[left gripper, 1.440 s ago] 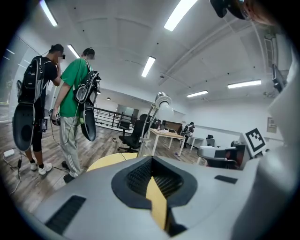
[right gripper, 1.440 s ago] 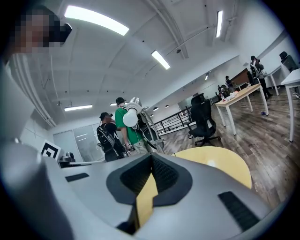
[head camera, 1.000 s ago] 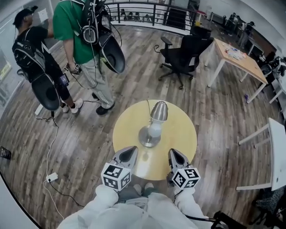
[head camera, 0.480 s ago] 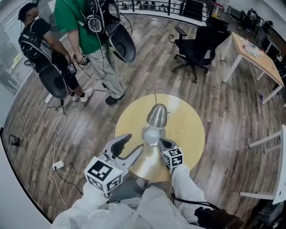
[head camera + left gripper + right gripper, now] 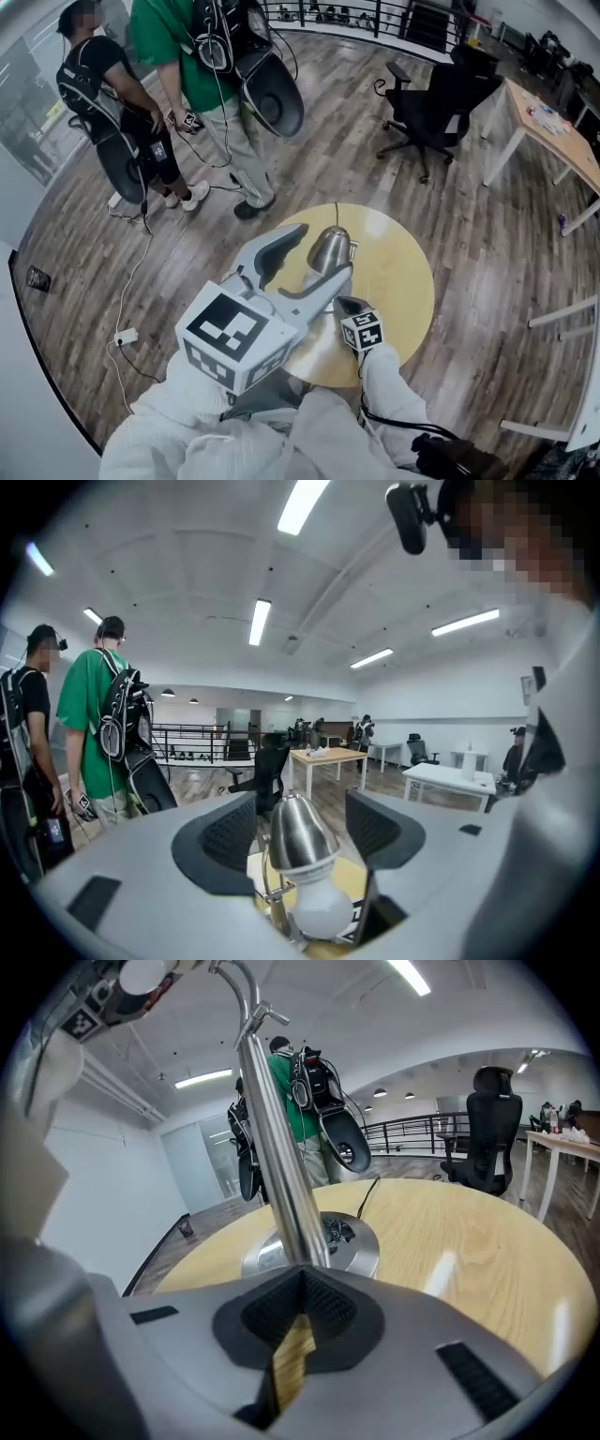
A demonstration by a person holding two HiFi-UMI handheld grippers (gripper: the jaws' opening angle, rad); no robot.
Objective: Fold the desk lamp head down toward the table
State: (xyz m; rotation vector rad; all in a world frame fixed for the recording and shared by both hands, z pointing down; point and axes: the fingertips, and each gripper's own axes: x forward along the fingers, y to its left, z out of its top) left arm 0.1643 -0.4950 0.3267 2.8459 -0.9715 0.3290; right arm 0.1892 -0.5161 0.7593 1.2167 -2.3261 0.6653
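A silver desk lamp stands on the round yellow table. Its head points upward with a white bulb under the metal shade. My left gripper is raised to the head. Its jaws are opening, with the shade between them and a gap on each side. My right gripper is low at the table, jaws shut. Its tips sit right before the foot of the pole, above the round base. Whether they touch the pole I cannot tell.
Two people with gear on their backs stand on the wood floor beyond the table at the left. A black office chair and a wooden desk are at the back right. The lamp's cord runs off the table's far edge.
My left gripper has risen from the table's near edge to the lamp head, and its jaws have spread. My right gripper has sunk toward the lamp's base.
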